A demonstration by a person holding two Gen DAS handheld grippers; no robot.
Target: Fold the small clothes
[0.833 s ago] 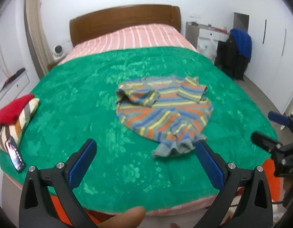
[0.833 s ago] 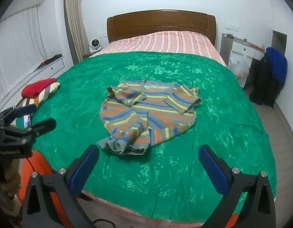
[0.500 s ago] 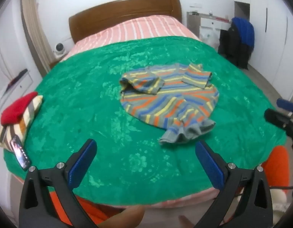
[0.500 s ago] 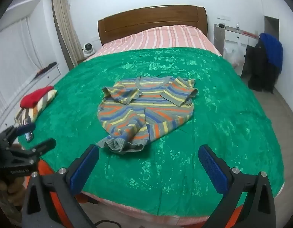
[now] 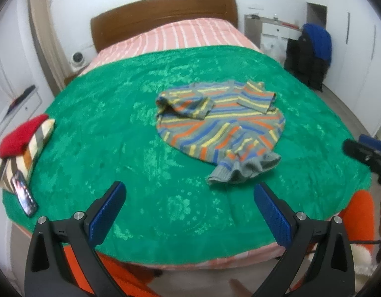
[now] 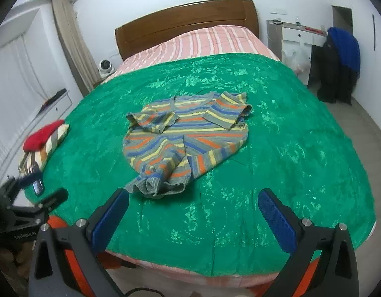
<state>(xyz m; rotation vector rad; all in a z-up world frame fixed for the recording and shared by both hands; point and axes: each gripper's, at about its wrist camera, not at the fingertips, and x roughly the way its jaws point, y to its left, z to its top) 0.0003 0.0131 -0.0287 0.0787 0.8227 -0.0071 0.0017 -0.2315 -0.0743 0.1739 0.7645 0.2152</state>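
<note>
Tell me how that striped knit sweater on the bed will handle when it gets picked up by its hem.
The striped sweater probably goes floppy: its hem already lies ruffled and bunched. It likely drapes and stretches rather than holding shape, being soft knit. Its folded-in sleeves may fall open when lifted.

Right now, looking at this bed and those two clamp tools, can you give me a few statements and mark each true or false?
1. The striped sweater lies on the green blanket. True.
2. The left gripper is clamped on the sweater. False: it is open and holds nothing.
3. The right gripper is open. True.
4. A phone lies near the pillow. True.
5. The sweater is folded into a neat square. False: it lies spread out, sleeves folded in, hem bunched.
</note>
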